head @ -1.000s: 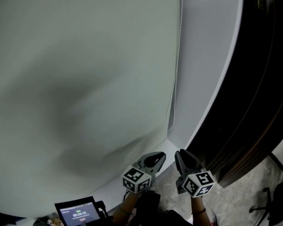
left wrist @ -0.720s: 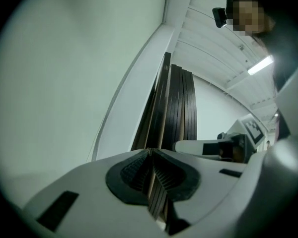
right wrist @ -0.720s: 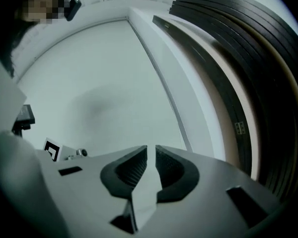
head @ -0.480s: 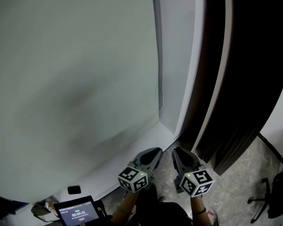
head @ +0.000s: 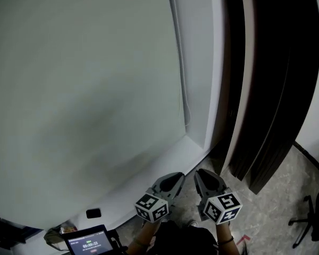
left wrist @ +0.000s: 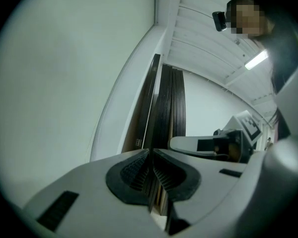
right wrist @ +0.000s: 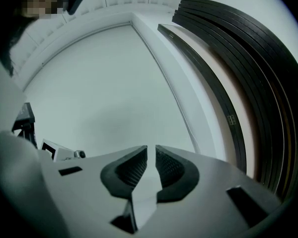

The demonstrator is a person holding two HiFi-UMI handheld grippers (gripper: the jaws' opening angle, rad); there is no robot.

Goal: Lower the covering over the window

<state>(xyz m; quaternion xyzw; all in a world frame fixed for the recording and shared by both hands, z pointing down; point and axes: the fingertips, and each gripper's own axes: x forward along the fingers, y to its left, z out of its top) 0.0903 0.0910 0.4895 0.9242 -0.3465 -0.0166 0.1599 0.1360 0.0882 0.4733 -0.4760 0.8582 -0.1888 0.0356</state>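
1. The pale blind (head: 85, 89) fills most of the head view. It hangs over the window, and its lower edge comes down to the white sill (head: 165, 158).
2. A dark curtain (head: 276, 89) hangs in folds to the right of the window, beyond the white frame.
3. The left gripper (left wrist: 150, 151) is low in the head view, beside the right one, in front of the sill. Its jaws are pressed together at the tips and nothing is between them.
4. The right gripper (right wrist: 151, 148) points toward the blind. Its jaws have just been closing; a narrow gap is left, and nothing is in it.
5. A thin cord (head: 182, 89) hangs along the right edge of the blind, well apart from both grippers.
6. A small device with a lit screen (head: 90, 242) is at the bottom left.
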